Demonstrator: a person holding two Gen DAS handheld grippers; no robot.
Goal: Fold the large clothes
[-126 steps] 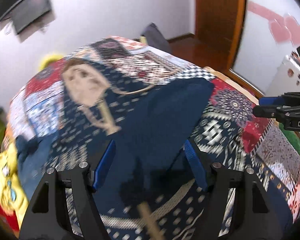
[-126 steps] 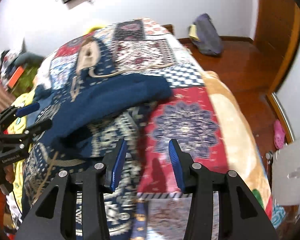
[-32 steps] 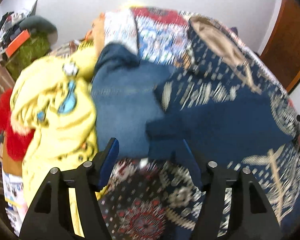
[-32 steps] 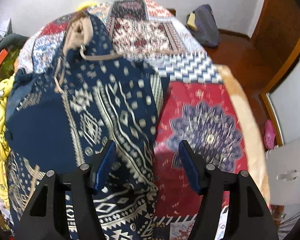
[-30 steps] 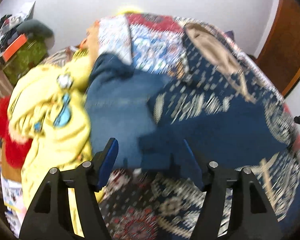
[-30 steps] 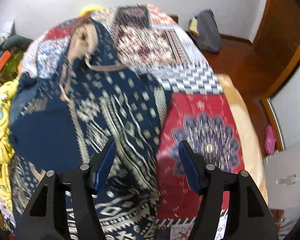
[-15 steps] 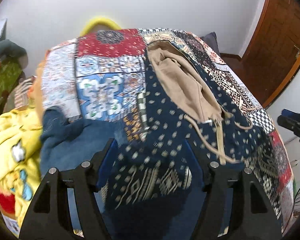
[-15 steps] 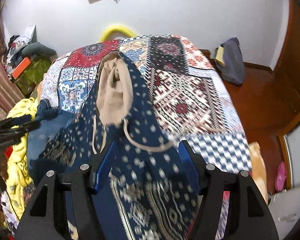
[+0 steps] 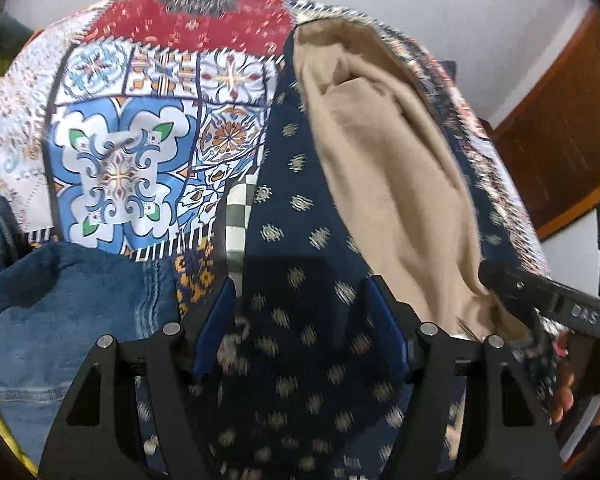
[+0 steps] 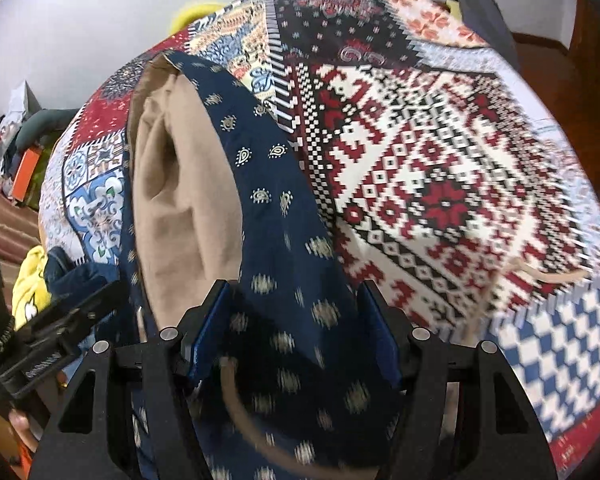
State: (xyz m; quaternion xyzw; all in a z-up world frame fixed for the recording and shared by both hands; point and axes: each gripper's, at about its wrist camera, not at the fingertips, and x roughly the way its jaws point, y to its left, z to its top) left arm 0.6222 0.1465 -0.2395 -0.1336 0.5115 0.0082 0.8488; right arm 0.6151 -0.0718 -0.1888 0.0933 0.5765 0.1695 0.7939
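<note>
Left wrist view: the left gripper (image 9: 300, 316) stands with jaws apart over the navy patterned hoodie (image 9: 300, 320), which lies on the patchwork bedspread (image 9: 120, 152) beside blue jeans (image 9: 60, 312). Right wrist view: the right gripper (image 10: 292, 320), jaws likewise apart, straddles the hood's edge without clamping it; the tan lining (image 10: 180, 208) faces up.

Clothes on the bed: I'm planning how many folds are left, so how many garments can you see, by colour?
Navy patterned hoodie with tan lining: 1
Blue denim garment: 1
Yellow garment: 1
Total: 3, all lying on the patchwork quilt. Both tongs stand open over the hoodie.
</note>
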